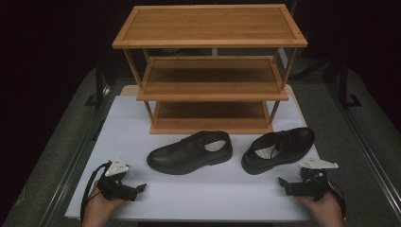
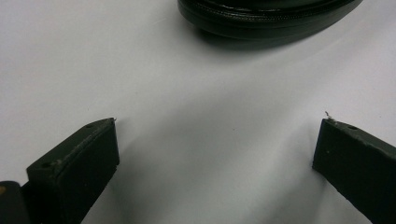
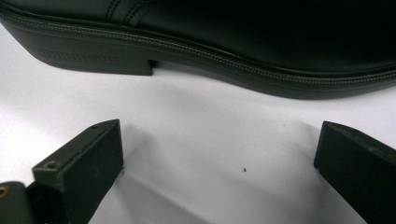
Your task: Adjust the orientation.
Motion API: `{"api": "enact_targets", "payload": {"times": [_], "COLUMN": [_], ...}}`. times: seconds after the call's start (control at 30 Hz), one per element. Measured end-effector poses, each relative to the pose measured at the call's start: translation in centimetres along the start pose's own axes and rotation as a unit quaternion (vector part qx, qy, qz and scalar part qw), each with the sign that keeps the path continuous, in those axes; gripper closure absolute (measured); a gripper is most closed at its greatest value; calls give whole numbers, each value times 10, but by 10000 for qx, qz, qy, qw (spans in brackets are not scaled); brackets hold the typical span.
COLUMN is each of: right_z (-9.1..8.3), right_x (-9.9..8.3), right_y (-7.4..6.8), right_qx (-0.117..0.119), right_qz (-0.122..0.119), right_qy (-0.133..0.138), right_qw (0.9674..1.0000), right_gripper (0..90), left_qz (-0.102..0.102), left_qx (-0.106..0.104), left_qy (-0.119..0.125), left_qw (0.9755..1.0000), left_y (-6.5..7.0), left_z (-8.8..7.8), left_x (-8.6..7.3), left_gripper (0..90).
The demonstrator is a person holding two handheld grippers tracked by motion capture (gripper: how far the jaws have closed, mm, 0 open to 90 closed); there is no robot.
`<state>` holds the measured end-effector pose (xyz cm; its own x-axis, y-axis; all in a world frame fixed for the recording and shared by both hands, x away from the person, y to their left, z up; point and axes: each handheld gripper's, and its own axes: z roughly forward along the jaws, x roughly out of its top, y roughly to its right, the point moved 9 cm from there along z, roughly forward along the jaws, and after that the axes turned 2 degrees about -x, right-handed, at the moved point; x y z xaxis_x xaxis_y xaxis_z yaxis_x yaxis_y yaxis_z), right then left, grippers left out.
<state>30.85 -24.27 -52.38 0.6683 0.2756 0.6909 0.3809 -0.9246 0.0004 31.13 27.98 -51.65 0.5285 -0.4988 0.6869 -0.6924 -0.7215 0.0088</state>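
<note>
While both grippers rest low on the white counter [image 1: 142, 118], two black leather shoes lie before a wooden rack [image 1: 210, 71].
Left shoe [image 1: 190, 152] glossy, toe pointing left; right shoe [image 1: 278, 149] laced, heeled, angled. Left gripper [image 1: 140, 187] and right gripper [image 1: 281, 181] have jaws spread, holding nothing.

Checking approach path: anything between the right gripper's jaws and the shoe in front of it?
Nothing. In the right gripper view, bare white tabletop separates the open right gripper from the black shoe; just a tiny dark speck.
</note>
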Motion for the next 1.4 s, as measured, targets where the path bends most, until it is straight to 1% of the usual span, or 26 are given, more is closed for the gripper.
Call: {"api": "enact_targets", "payload": {"times": [0.33, 0.4, 0.43, 0.5, 0.53, 0.57, 0.6, 0.63, 0.67, 0.73, 0.77, 0.8, 0.83, 0.87, 0.9, 0.93, 0.97, 1.03, 1.2, 1.3, 1.4], "right_z": [0, 0, 0, 0, 0, 0, 0, 0, 0, 0, 0, 0, 0, 0, 0, 0, 0, 0, 0, 0, 0], "right_x": [0, 0, 0, 0, 0, 0, 0, 0, 0, 0, 0, 0, 0, 0, 0, 0, 0, 0, 0, 0, 0], "right_y": [0, 0, 0, 0, 0, 0, 0, 0, 0, 0, 0, 0, 0, 0, 0, 0, 0, 0, 0, 0, 0], "right_qx": [4, 0, 1, -3, -4, -4, -3, -5, -4, -3, -3, -4, -4, -3, -3, -3, -3, -3, -4, -4, -2], "right_qz": [2, -2, 0, -3, -3, -3, -2, -4, -3, -2, -2, -1, -1, -1, -1, -1, -1, 0, 0, 1, 1], "right_qy": [13, 11, 10, 5, 7, 7, 9, 7, 5, 6, 7, 6, 6, 7, 7, 8, 8, 9, 8, 7, 7], "right_qw": [10000, 10000, 10000, 10000, 10000, 10000, 10000, 10000, 10000, 10000, 10000, 10000, 10000, 10000, 10000, 10000, 10000, 10000, 10000, 10000, 10000], "right_gripper": [10, 10, 10, 10, 10, 10, 10, 10, 10, 10, 10, 10, 10, 10, 10, 10, 10, 10, 10, 10, 10], "left_qz": [11, -20, -38, -26, -35, -40, 17, 64, 122, 171, 165, 150, 142, 112, 70, -1, -1, -90, -71, -70, -47], "left_qx": [8, 29, 29, -49, -57, -59, -100, -80, -66, -114, -114, -158, -187, -234, -301, -434, -434, -535, -586, -612, -576], "left_qy": [9, 0, 54, 159, 202, 230, 272, 338, 398, 449, 450, 425, 432, 428, 425, 472, 472, 488, 478, 460, 401], "left_qw": [10000, 10000, 10000, 9999, 9998, 9997, 9996, 9994, 9991, 9988, 9988, 9989, 9988, 9987, 9986, 9979, 9979, 9973, 9971, 9970, 9975], "left_y": [0, 1, 2, 5, 6, 8, 11, 13, 16, 21, 23, 26, 28, 29, 31, 34, 34, 37, 40, 40, 38], "left_z": [0, -1, -3, -8, -9, -11, -13, -14, -16, -17, -17, -16, -15, -14, -13, -10, -10, -7, 2, 6, 13], "left_x": [0, 0, 1, 3, 5, 6, 7, 9, 12, 16, 18, 19, 22, 24, 27, 34, 34, 39, 48, 50, 54], "left_gripper": [0, 0, 31, 195, 252, 252, 317, 388, 433, 545, 584, 694, 694, 739, 798, 888, 898, 898, 899, 899, 899]}}
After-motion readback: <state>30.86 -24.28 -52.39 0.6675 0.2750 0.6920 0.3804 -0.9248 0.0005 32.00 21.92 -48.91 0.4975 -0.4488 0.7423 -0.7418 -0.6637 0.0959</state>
